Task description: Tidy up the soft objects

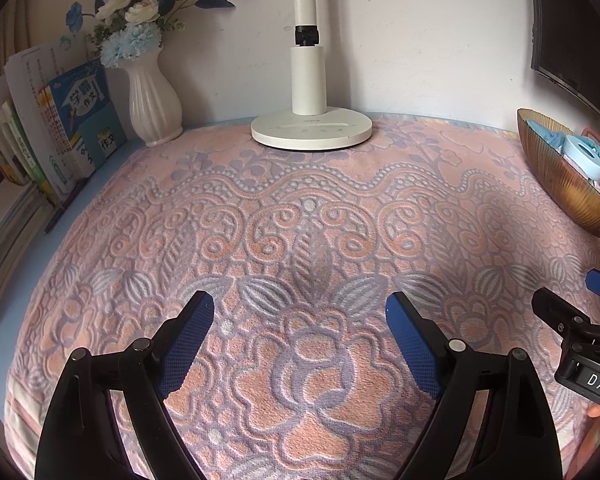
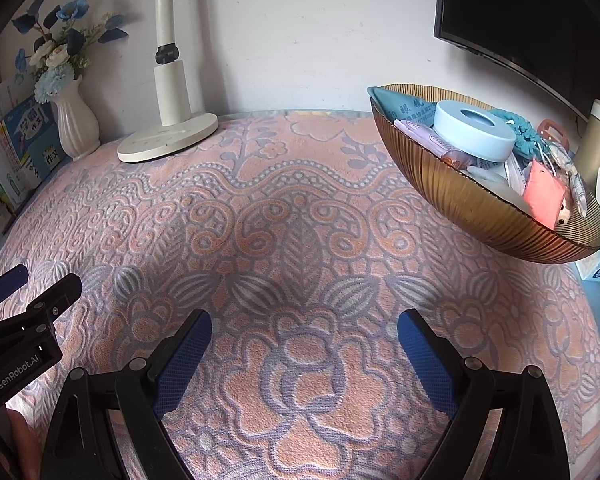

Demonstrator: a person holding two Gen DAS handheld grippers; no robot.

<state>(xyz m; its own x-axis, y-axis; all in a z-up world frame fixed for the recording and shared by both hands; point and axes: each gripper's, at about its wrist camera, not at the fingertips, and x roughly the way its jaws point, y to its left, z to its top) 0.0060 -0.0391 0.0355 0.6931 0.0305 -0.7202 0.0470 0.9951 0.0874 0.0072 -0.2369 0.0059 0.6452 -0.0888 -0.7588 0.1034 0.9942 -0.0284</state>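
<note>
A pink and grey patterned towel [image 1: 300, 240] lies spread flat over the desk; it also fills the right wrist view [image 2: 300, 240]. My left gripper [image 1: 300, 308] is open and empty, hovering over the towel's near middle. My right gripper [image 2: 305, 326] is open and empty, just above the towel beside it. Each gripper shows at the edge of the other's view: the right one at the right edge of the left wrist view [image 1: 568, 300], the left one at the left edge of the right wrist view [image 2: 28, 284].
A white lamp base [image 1: 311, 130] stands at the towel's far edge. A white vase of flowers [image 1: 154, 108] and upright books [image 1: 72, 128] are far left. A gold ribbed bowl [image 2: 480, 204] with a blue tape roll [image 2: 474, 136] and small items sits far right, under a monitor [image 2: 540, 20].
</note>
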